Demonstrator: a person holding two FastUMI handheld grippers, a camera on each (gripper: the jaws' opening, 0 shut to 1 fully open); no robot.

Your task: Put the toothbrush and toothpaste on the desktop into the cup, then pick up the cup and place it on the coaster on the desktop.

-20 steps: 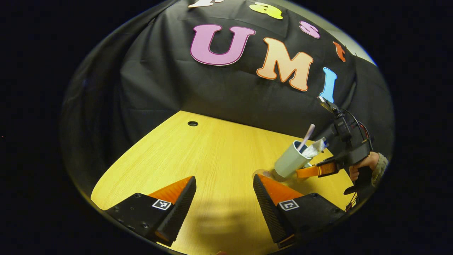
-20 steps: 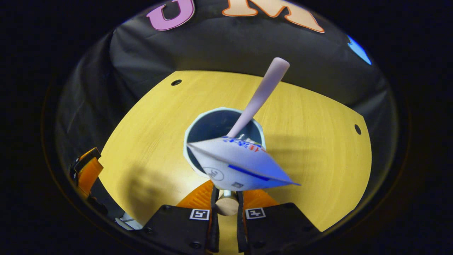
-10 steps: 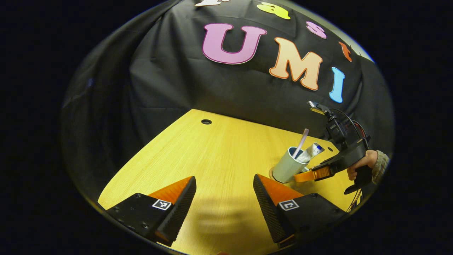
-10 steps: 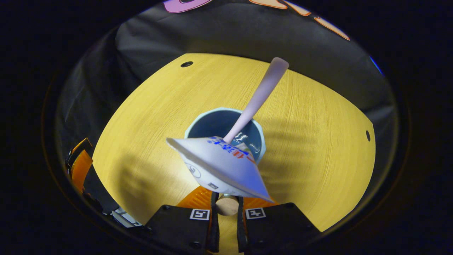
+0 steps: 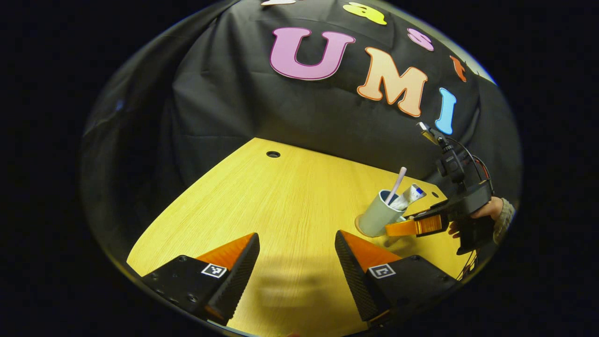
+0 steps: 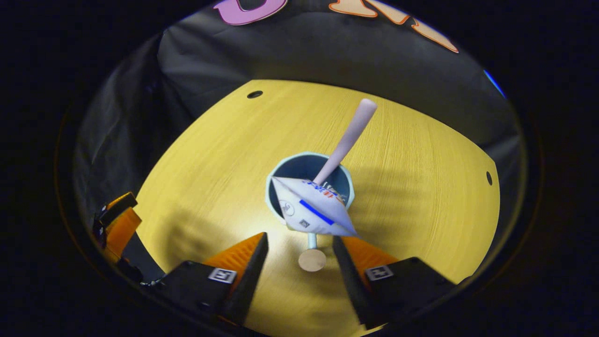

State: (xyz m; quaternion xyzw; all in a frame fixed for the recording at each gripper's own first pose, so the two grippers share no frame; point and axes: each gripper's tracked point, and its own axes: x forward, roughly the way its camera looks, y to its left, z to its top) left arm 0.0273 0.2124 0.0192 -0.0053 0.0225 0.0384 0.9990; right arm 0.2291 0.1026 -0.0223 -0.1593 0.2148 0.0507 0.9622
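Note:
A pale green cup stands upright on a tan coaster at the right of the wooden desktop. A pink toothbrush and a white toothpaste tube stick out of the cup. In the right gripper view I look down into the cup, with the toothbrush and the tube leaning out. The cup's handle, ending in a round wooden knob, lies free between the fingers of my open right gripper. My left gripper hangs open over bare desktop, left of the cup.
A hand holds the right gripper just right of the cup. The left gripper shows at the left edge of the right gripper view. Cable holes mark the desktop near the black cloth wall.
The right gripper lowered the tilted cup upright onto the coaster, then opened, let go of the handle and drew back slightly. The left gripper barely moved.

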